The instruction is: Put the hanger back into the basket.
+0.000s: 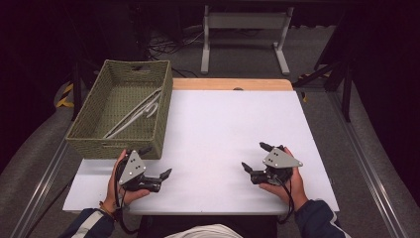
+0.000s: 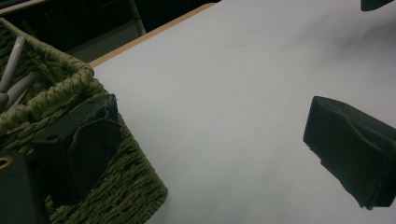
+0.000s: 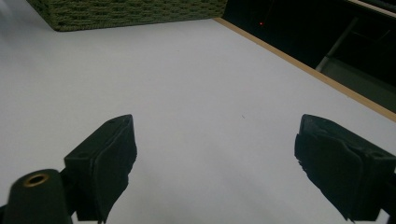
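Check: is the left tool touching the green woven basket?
Cannot tell. In the left gripper view one finger overlaps the green woven basket corner, with no visible gap or clear contact. In the high view the left tool sits just off its near corner.

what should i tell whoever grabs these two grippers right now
Left gripper: jaws open, holding nothing, beside the near corner of the green woven basket.
Right gripper: jaws wide open, nothing between them, low over the white table top.
Things: the white plastic hangers lie slanted inside the basket, which stands at the table's far left.
Done: the hangers are in the basket, and both grippers are free.
Left: apparently nothing to collect on the white surface; check the hangers sit well.
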The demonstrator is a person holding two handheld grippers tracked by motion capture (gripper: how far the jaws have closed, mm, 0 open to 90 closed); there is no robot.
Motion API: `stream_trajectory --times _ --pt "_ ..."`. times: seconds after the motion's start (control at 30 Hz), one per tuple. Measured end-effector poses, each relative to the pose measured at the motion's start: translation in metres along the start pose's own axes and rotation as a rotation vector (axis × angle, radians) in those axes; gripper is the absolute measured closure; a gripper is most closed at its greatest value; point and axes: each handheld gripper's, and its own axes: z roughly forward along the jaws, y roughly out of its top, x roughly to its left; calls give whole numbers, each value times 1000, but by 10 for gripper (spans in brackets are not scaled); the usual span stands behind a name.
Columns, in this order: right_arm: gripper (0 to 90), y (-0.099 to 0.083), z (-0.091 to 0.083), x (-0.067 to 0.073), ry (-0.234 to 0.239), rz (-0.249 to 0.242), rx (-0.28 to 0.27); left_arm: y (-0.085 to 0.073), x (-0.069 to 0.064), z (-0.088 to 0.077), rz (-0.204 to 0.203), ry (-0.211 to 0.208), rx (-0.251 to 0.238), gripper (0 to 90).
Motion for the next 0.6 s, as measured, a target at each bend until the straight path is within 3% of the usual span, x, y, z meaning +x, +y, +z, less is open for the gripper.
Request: stream_trajectory --times 0.6 --pt "126 3 1 7 -18 -20 0 -1 1 0 -16 -26 -1 42"
